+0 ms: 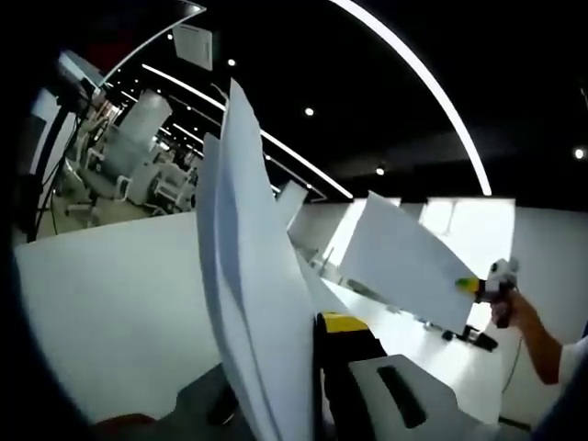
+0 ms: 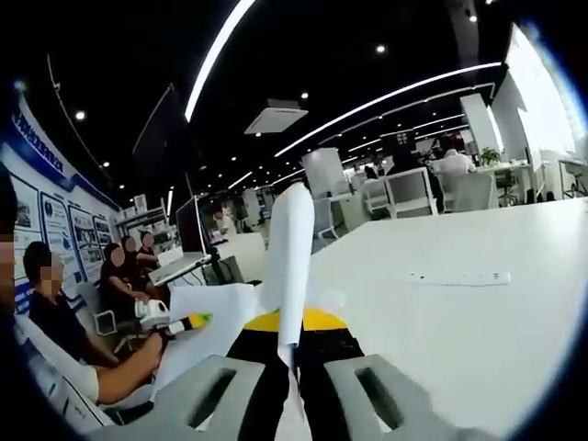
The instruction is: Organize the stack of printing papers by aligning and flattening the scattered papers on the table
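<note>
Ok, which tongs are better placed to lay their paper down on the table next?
Right, probably: the right tongs pinch a sheet edge-on with bare table spread just ahead, while the left tongs hold a thicker bunch of papers upright.

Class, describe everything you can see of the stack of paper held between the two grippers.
The paper stack is plain white and thin, several sheets together, seen nearly edge-on and upright, slightly bowed. It is lifted above the white table. The left gripper pinches one end and the right gripper the other.

Paper sheets [image 1: 253, 303] in left claw [image 1: 317, 404]
</note>
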